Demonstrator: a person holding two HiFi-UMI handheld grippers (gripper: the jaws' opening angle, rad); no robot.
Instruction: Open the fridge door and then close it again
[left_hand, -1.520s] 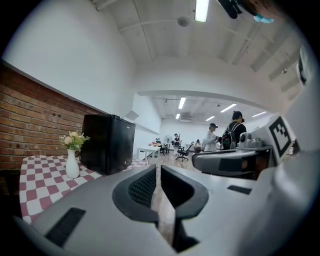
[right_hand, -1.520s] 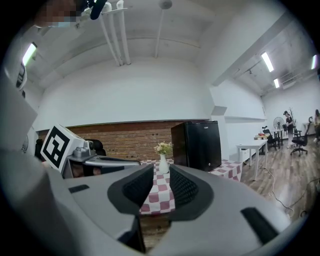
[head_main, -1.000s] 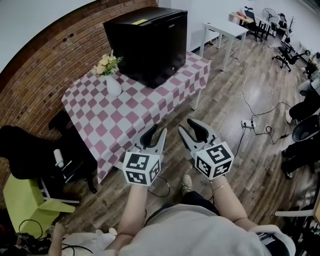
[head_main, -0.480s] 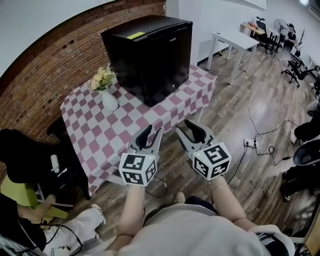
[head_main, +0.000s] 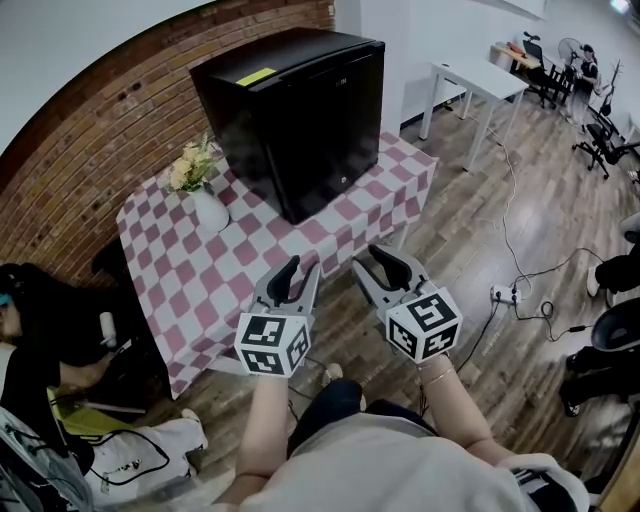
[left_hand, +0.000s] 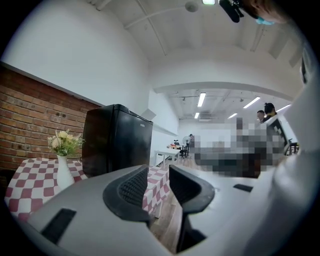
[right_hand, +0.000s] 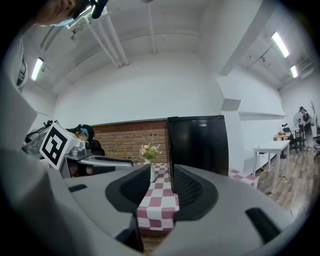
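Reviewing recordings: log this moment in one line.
black box-shaped fridge: door closed, untouched | left gripper: open, just widened, empty | right gripper: open, empty

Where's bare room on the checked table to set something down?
Widest free patch: the checked cloth between the vase, the fridge and the near table edge. A narrower strip runs from the fridge to the right corner. Crowded: the back, where vase and fridge stand close.

Both grippers are drawing closer to the near edge of the table in the red-and-white checked cloth (head_main: 200, 290), and the black boxy fridge (head_main: 290, 120) on it is looming larger. The left gripper (head_main: 300, 271) has just been opening its jaws, with nothing between them. A seated person in dark clothes (head_main: 40, 370) is coming into view at lower left.
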